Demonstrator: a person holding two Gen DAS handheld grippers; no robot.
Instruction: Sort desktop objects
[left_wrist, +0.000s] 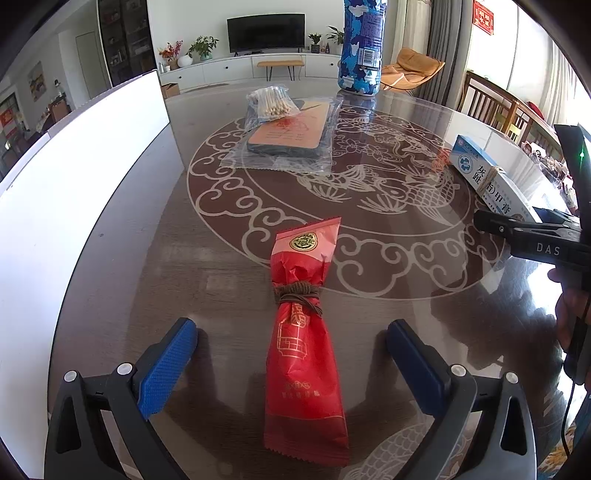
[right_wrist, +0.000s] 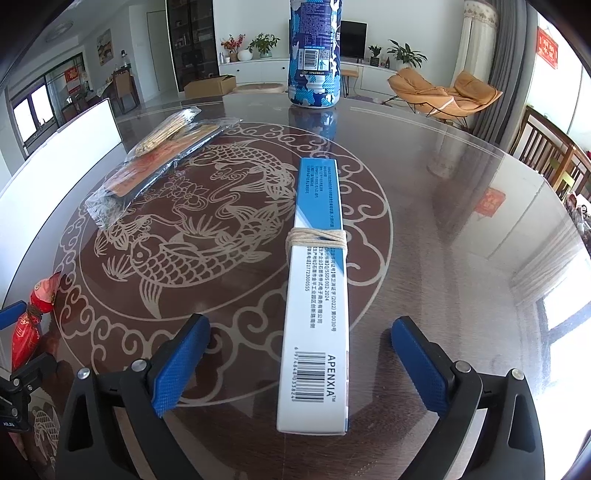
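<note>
At the left edge of the left wrist view a white board (left_wrist: 74, 184) runs up the frame. The left gripper (left_wrist: 291, 362) stands spread wide at the bottom, its blue pads (left_wrist: 166, 369) clear on both sides of the red packet (left_wrist: 306, 350), which lies flat on the glass-topped table (left_wrist: 406, 332) in the lower centre. The packet looks light, soft and crinkly, with a slick film skin; a brown cord (left_wrist: 299, 291) cinches its waist. Taking it across the fuller body below the cord seems the safest hold, since the flat crimped ends would likely fold. Above centre lies a clear bag of cotton swabs (left_wrist: 269, 103) on a flat pouch (left_wrist: 288, 140), and behind them stands a blue patterned bottle (left_wrist: 362, 55).

In the right wrist view, the right gripper (right_wrist: 301, 365) is opening, pads (right_wrist: 181, 365) off the blue-and-white box (right_wrist: 317, 314) lying between them, centre frame. The carton seems stiff, light and smooth, with twine (right_wrist: 317, 238) wound around it; its long flat sides would suit a squeeze, gently, as thin card may dent.
</note>
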